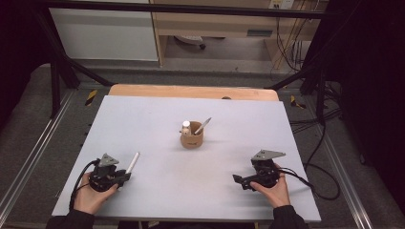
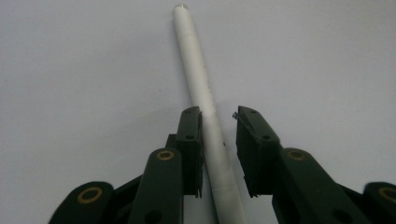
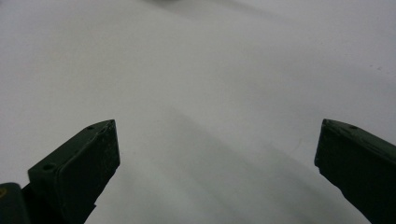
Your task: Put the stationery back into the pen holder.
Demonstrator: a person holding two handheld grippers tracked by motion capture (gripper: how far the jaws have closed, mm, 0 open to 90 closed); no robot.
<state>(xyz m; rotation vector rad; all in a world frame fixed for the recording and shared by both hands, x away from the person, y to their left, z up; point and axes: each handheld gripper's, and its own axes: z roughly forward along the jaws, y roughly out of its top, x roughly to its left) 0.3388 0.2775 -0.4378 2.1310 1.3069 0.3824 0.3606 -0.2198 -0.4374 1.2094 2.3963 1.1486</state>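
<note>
A white pen (image 1: 133,162) lies on the pale grey table mat (image 1: 157,114) at the front left. My left gripper (image 1: 125,177) rests low on the mat with the pen's near end between its jaws. In the left gripper view the pen (image 2: 201,84) runs away from me; the left pad (image 2: 192,140) lies against it, while a narrow gap separates it from the right pad (image 2: 252,144). My right gripper (image 1: 239,180) sits at the front right, pointing left. In the right gripper view its jaws (image 3: 217,128) stand wide open over bare mat.
A small brown cup (image 1: 191,138) stands at the mat's middle, holding a white pen (image 1: 202,126) and a white-capped item (image 1: 186,127). A wooden board edge (image 1: 191,91) runs behind the mat. Cables trail off the right side onto the floor.
</note>
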